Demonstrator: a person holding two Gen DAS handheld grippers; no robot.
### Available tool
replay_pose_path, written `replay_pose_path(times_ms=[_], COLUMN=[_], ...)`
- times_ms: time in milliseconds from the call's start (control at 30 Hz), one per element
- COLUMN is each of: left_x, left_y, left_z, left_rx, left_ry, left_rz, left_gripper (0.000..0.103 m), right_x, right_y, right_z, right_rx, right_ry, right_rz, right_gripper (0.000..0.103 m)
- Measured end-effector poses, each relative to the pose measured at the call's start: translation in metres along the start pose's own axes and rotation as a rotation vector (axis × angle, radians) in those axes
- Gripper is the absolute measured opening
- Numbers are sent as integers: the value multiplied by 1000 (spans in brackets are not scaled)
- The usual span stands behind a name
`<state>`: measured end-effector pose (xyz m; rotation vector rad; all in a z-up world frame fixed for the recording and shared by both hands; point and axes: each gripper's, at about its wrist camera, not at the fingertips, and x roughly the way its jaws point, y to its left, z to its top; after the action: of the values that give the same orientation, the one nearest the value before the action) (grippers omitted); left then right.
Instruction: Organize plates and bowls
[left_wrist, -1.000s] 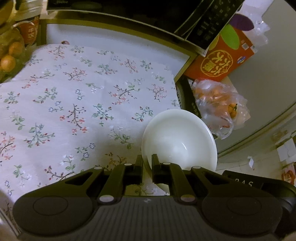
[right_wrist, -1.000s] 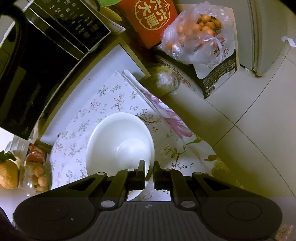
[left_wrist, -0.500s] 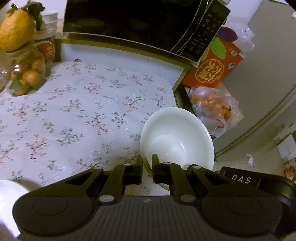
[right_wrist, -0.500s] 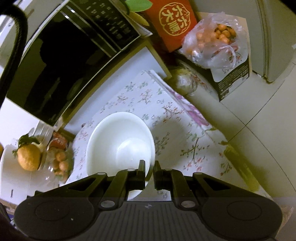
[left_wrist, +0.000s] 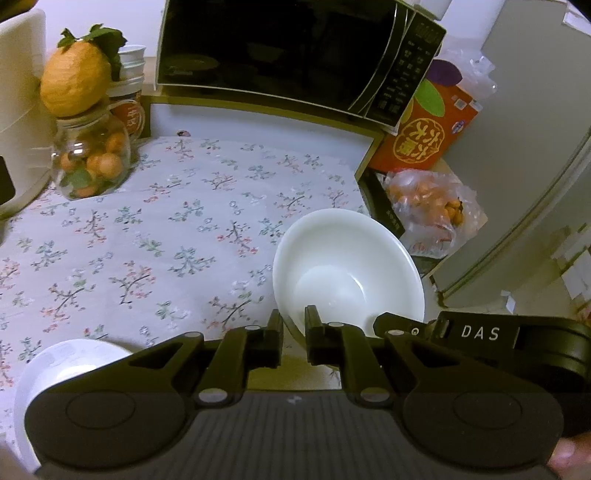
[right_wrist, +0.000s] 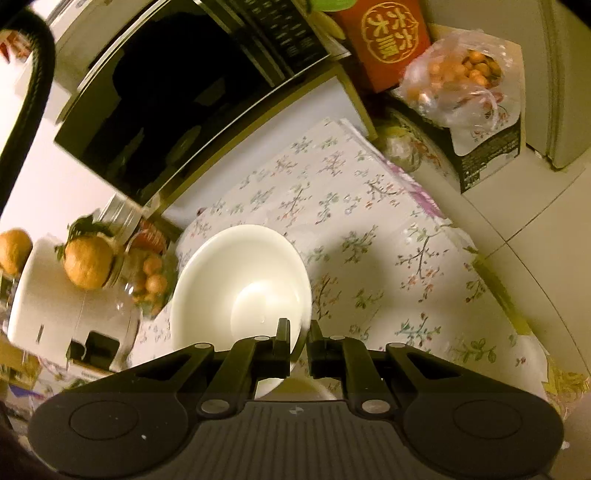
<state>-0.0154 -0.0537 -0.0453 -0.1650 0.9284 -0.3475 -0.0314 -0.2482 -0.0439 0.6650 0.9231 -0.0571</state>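
One white bowl hangs above the floral tablecloth. My left gripper is shut on its near rim, one finger inside and one outside. In the same view the right gripper's black housing comes in from the right, its fingers at the bowl's right rim. The right wrist view shows the white bowl tilted, with my right gripper shut on its rim. A second white dish lies on the cloth at the lower left, partly hidden by my left gripper.
A black microwave stands at the back. A glass jar of small oranges with a large citrus fruit on top sits at the left. A red box and a plastic bag of fruit lie past the table's right edge.
Both grippers have risen and drawn back with the bowl still in their jaws. The microwave, the jar and the second white dish have come into view.
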Motion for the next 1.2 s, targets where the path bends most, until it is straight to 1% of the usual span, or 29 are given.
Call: replay_pose_path(times_ms=[267,533,667,967,1200], left_x=[-16,-22,-22,-10,-7], left_y=[21,31,31,29,24], left_z=[-10,-27,-33,-44,-51], left_rx=[-22,-6,11,58,118], left_ry=[27,69,88,131,132], left_rz=[-15,-15,-11,35,68], left_gripper=[11,11,11,12,13], right_x=[-2,3,0,7,13], right_y=[19,24,23,17,16], right_z=[-16,-32,-42,-54,-61], right_rx=[-62,-85,-98,-105,-117], right_ry=[72,161,188,253,284], right_rz=[8,15,7,-22,-39], right_gripper=[10,12,13,13,14])
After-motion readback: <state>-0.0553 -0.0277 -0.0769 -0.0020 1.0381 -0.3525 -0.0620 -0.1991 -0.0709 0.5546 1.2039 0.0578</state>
